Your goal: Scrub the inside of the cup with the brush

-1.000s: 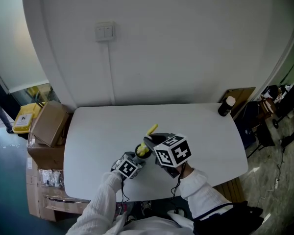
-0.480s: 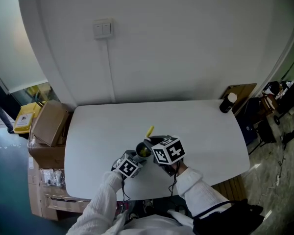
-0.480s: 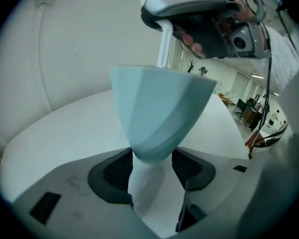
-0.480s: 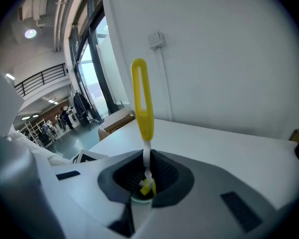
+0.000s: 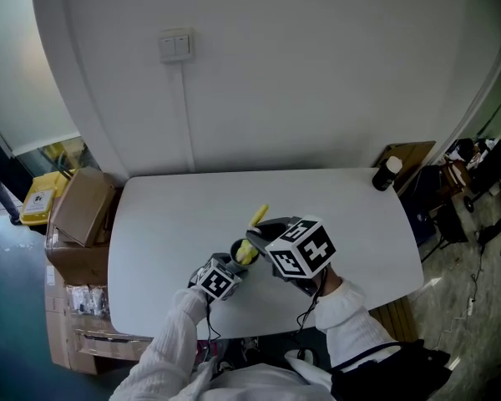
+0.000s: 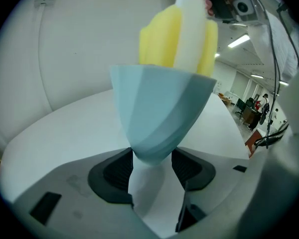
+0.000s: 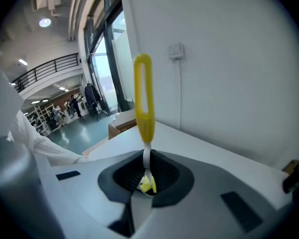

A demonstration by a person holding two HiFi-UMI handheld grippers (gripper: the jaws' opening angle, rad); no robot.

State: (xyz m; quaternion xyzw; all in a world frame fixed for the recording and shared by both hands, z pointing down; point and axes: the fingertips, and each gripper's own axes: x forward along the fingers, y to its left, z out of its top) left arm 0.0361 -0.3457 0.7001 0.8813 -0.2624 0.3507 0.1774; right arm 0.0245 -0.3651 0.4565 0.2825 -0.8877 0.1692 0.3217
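A pale blue-grey cup (image 6: 158, 112) stands upright on the white table (image 5: 342, 215), its narrow base pinched between the pads of my left gripper (image 6: 152, 172). In the head view the cup (image 5: 241, 252) sits just ahead of the left gripper (image 5: 220, 276). The brush's yellow sponge head (image 6: 178, 34) sticks up out of the cup's mouth around a white stem. My right gripper (image 7: 147, 176) is shut on that white stem, and the yellow loop handle (image 7: 143, 96) rises beyond its jaws. From the head, the right gripper (image 5: 267, 234) hangs over the cup, with the handle (image 5: 258, 216) pointing away.
A dark bottle with a white cap (image 5: 386, 174) stands at the table's far right corner beside a wooden board (image 5: 411, 160). Cardboard boxes (image 5: 79, 207) and a yellow box (image 5: 37, 200) lie on the floor to the left. A wall switch (image 5: 175, 47) is behind the table.
The right gripper pushed the brush down into the cup, then lifted it again and shifted slightly right. The left gripper and the cup have stayed put.
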